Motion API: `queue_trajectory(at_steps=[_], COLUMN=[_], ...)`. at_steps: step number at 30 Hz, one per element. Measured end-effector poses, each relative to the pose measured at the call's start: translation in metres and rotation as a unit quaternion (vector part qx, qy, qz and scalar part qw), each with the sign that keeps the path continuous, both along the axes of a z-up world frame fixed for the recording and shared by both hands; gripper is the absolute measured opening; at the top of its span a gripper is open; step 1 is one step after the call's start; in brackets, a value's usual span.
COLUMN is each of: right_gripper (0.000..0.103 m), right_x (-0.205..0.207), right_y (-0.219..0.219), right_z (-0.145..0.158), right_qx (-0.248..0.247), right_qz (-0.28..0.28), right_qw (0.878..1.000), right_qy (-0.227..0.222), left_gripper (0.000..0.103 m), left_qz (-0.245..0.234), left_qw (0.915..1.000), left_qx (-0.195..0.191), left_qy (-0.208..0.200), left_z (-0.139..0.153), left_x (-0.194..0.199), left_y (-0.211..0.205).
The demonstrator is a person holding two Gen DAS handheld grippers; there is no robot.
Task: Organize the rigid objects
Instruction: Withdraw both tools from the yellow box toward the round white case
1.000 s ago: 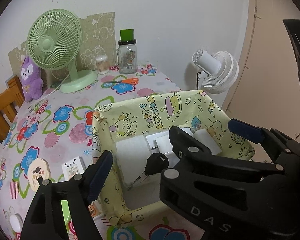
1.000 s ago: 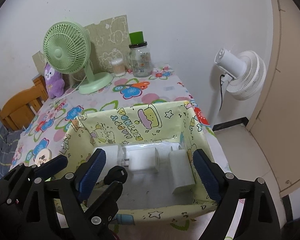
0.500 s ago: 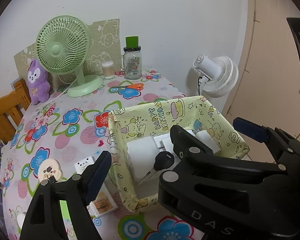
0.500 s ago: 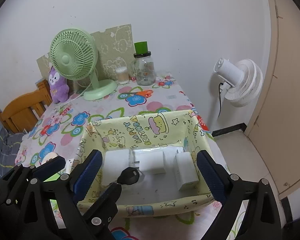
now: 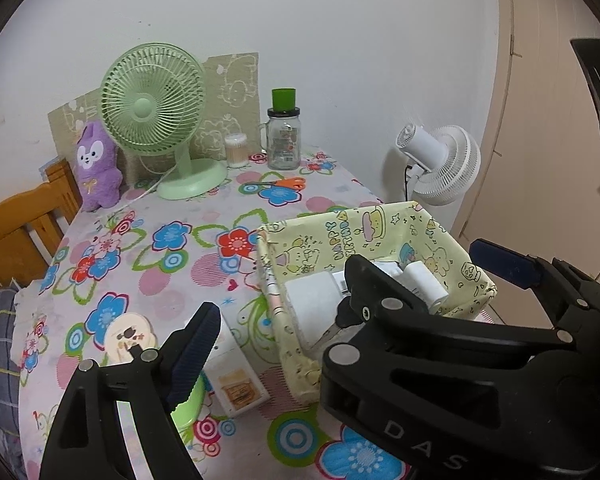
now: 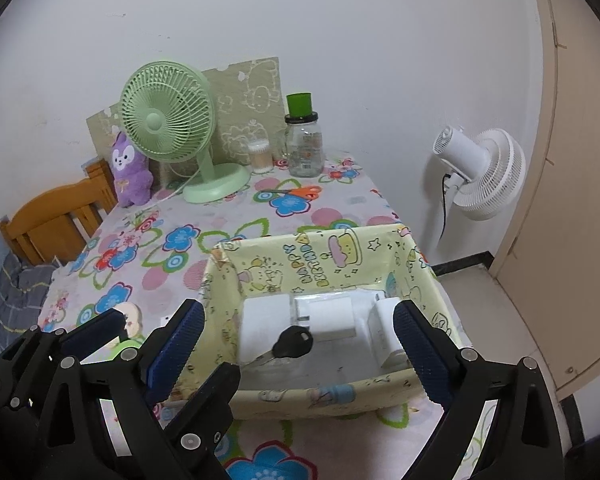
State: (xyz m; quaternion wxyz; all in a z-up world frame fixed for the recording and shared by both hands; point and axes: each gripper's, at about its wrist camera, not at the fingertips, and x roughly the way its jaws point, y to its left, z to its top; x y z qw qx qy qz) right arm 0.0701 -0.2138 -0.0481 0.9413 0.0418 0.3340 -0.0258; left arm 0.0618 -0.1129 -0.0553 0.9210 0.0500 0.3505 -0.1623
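Yellow box on bench holds white blocks and a black key. Right gripper spread wide above near wall, nothing between. Left gripper opening, empty, left of it

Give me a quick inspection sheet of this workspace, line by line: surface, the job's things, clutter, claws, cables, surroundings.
Surface: table under a flowered cloth.
Job's things: yellow cartoon-print box at the near right edge holds white blocks and a black-headed key; a white labelled box lies outside it on the cloth.
Clutter: green desk fan, purple plush, glass jar with green cap, cotton-swab tub, orange scissors.
Claws: left claw jaws opening, nothing between them; right claw open above the box, empty.
Cables: green fan's white cord on the cloth; black cord at the white fan.
Surroundings: white wall fan, wooden chair, beige door.
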Motion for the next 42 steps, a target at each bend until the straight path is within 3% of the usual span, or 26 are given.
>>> queue_trajectory(at_steps=[18,21,29,35,42], right_gripper=[0.097,0.103,0.103,0.103,0.103], right_x=[-0.02,-0.023,-0.03,-0.037,-0.038], right_y=[0.042,0.049,0.072,0.085,0.093], right_z=[0.019,0.021,0.023,0.025,0.02], right_qx=[-0.023,-0.027,-0.027,-0.041,-0.037], right_qz=[0.004,0.004,0.025,0.026,0.038], right_qw=[0.999,0.999,0.998,0.996,0.996], right_qy=[-0.038,-0.042,-0.052,-0.074,-0.068], left_gripper=[0.093,0.093,0.095,0.098,0.101], left_qz=[0.022,0.025,0.045,0.064,0.079], left_qw=[0.9993,0.9991,0.9981,0.9971,0.9961], left_qx=[-0.01,-0.013,-0.011,-0.012,-0.018], left_qy=[-0.029,-0.032,-0.041,-0.041,-0.036], left_z=[0.015,0.016,0.017,0.016,0.01], left_x=[-0.02,-0.024,-0.034,-0.037,-0.041], left_y=[0.038,0.047,0.07,0.086,0.1])
